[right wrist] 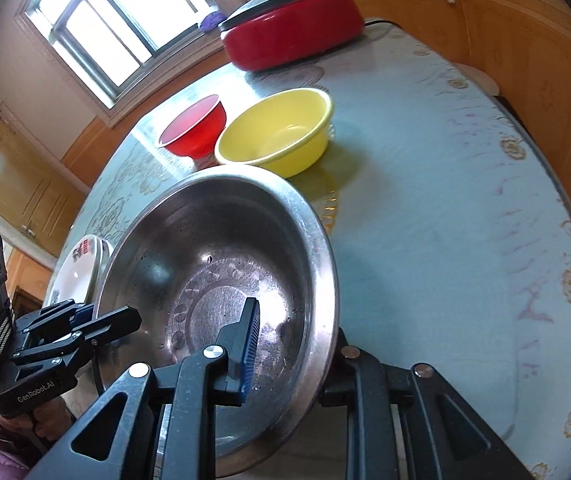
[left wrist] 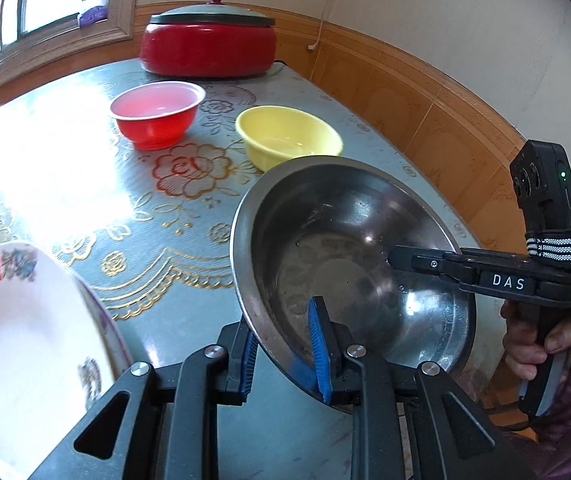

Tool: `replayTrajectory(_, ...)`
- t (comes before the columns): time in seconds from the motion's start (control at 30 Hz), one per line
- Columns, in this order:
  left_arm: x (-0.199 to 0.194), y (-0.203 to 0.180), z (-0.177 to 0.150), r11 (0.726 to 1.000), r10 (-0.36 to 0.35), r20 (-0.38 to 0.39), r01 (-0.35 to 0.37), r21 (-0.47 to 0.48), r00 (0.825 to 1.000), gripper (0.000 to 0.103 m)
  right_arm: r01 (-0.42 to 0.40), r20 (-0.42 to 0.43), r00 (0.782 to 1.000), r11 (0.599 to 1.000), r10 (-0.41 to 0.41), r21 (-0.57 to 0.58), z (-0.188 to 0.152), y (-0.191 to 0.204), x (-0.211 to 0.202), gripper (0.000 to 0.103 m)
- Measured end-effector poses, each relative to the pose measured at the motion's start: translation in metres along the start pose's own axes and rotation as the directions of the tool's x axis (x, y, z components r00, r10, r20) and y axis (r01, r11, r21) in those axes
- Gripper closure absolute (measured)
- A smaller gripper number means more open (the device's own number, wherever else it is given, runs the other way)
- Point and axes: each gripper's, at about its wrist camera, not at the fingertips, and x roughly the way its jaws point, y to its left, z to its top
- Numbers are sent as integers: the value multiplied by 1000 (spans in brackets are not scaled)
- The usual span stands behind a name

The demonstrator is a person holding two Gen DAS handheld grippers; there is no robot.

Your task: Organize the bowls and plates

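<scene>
A steel bowl (left wrist: 349, 256) is held tilted above the table by both grippers. My left gripper (left wrist: 285, 344) is shut on its near rim, one blue pad inside and one outside. My right gripper (right wrist: 293, 344) is shut on the opposite rim, one finger inside the bowl (right wrist: 221, 264); it also shows in the left wrist view (left wrist: 417, 262). A yellow bowl (left wrist: 285, 136) and a red bowl (left wrist: 157, 114) stand beyond on the table. White patterned plates (left wrist: 17, 344) lie at the left, also seen in the right wrist view (right wrist: 79, 268).
A red electric pot with a grey lid (left wrist: 209, 42) stands at the table's far end by the wall. The table (left wrist: 125, 208) has a flowered blue cloth. Tiled walls run along the right side (left wrist: 425, 100). A window (right wrist: 117, 20) is at the far left.
</scene>
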Motion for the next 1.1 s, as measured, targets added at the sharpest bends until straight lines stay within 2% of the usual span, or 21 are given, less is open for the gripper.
replayTrajectory(0.27, -3, 11, -12, 999, 24, 5, -23, -38, 1000, 77, -39, -22, 999, 999, 40, 23, -3, 2, 10, 80)
replayTrajectory(0.53, -9, 9, -15, 997, 73, 36, -71, -43, 997, 76, -92, -15, 995, 990, 94, 111, -9, -11, 15, 80)
replayTrajectory(0.67, -10, 9, -12, 996, 86, 42, -85, -40, 995, 74, -100, 12, 995, 986, 99, 134, -8, -16, 12, 69)
replayTrajectory(0.77, -14, 12, -9, 994, 98, 47, -96, -49, 994, 73, -94, 33, 995, 987, 90, 127, -6, -16, 6, 68)
replayTrajectory(1.0, -17, 15, -3, 992, 108, 55, -104, -70, 993, 73, -63, 112, 992, 993, 51, 103, 10, -15, -17, 54)
replayTrajectory(1.1, -17, 15, 0, 990, 123, 54, -119, -72, 991, 73, -51, 126, 991, 994, 39, 99, 18, -15, -22, 53)
